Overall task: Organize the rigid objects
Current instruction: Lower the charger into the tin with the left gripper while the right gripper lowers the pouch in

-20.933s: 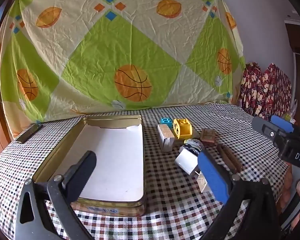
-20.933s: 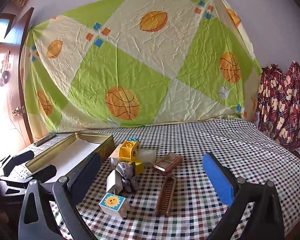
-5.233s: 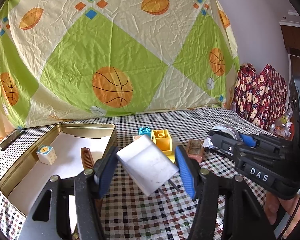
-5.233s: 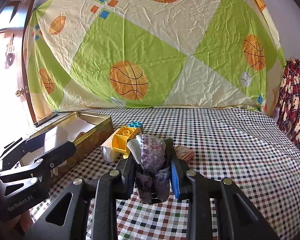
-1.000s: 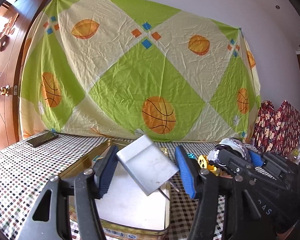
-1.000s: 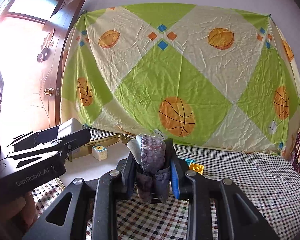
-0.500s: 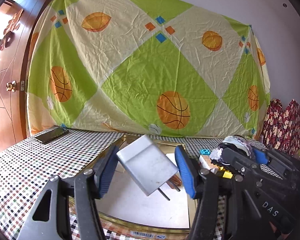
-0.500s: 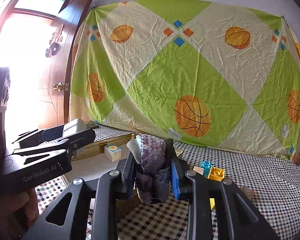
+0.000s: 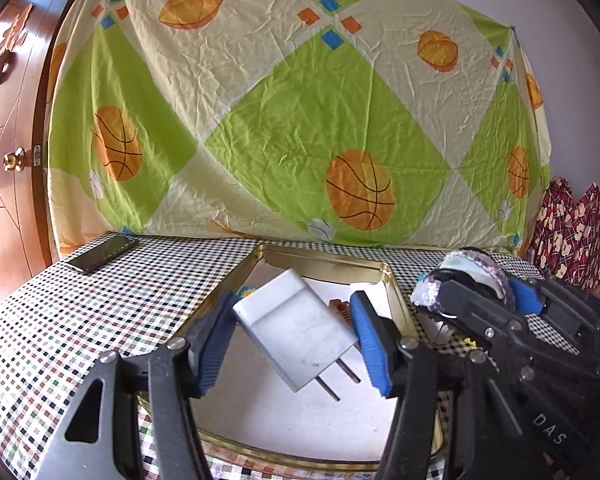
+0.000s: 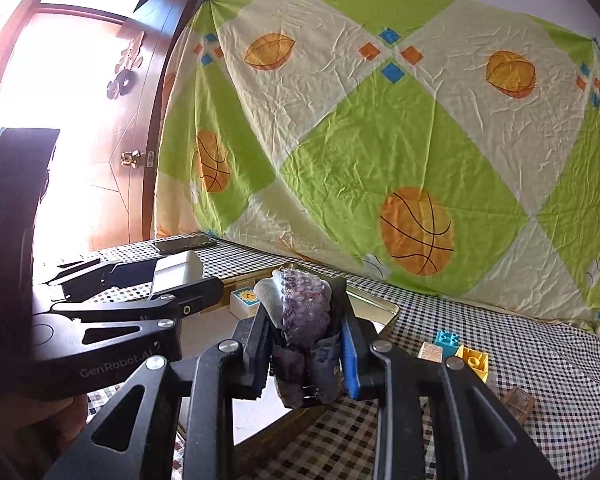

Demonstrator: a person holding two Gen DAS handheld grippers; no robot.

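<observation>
Nearest to me, the left gripper (image 9: 294,342) was clamped on a white plug adapter (image 9: 296,338), tilted with its two prongs pointing down and to the right, held in the air over the white floor of the gold tin (image 9: 392,288). Beside it, the right gripper (image 10: 306,350) was closed tight around a purplish wrapped bundle (image 10: 304,320), also raised above the tin's near edge. In the tin, a small block with a sun picture (image 10: 245,302) sat toward the far left, and a brown comb-like piece (image 9: 338,306) showed just behind the adapter. To the right of the tin, on the checked tablecloth (image 9: 100,312), lay a yellow block (image 10: 473,362), a blue block (image 10: 446,338), a tan cube (image 10: 430,350) and a small brown box (image 10: 518,400). Farther off, a dark phone (image 9: 102,254) rested near the table's back corner, before the basketball-print sheet (image 9: 300,120).
</observation>
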